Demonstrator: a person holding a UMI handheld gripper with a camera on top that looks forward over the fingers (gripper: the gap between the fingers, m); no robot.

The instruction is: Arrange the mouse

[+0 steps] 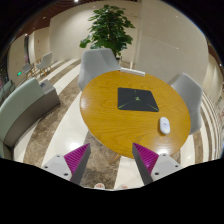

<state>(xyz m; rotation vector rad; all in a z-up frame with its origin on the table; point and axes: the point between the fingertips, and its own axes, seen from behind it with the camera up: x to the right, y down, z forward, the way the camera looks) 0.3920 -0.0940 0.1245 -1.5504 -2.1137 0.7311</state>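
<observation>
The task appears to be at its very start, as nothing is held and nothing has yet been reached. The two-finger gripper (pixel 108 160) is seen low in the frame with its fingers spread well apart and nothing between them; the purple pads (pixel 76 157) on the inner faces are both exposed. The small white oval computer mouse (pixel 164 125) is found right of centre in the frame, resting on the round wooden table with a warm yellow-brown top (pixel 110 120), near the table's right edge and well beyond the fingers. The dark rectangular mouse mat (pixel 136 98) lies at the middle of the table top, up and to the left of the mouse, and the two are apart, not touching. It is judged that the mouse is meant to be brought onto or beside the mat, though this is not stated by the task; the approach, the grasp, the carrying and the setting down all seem to remain. By count, one mouse, one mat and one table are visible. Two pale grey upholstered chairs are drawn up to the table, one (pixel 97 64) at its upper left and one (pixel 189 90) at its right. A grey curved sofa (pixel 22 105) is seen at the left of the frame, and one leafy green potted plant (pixel 108 28) stands at the top centre, behind the table. No person's hand is shown.
</observation>
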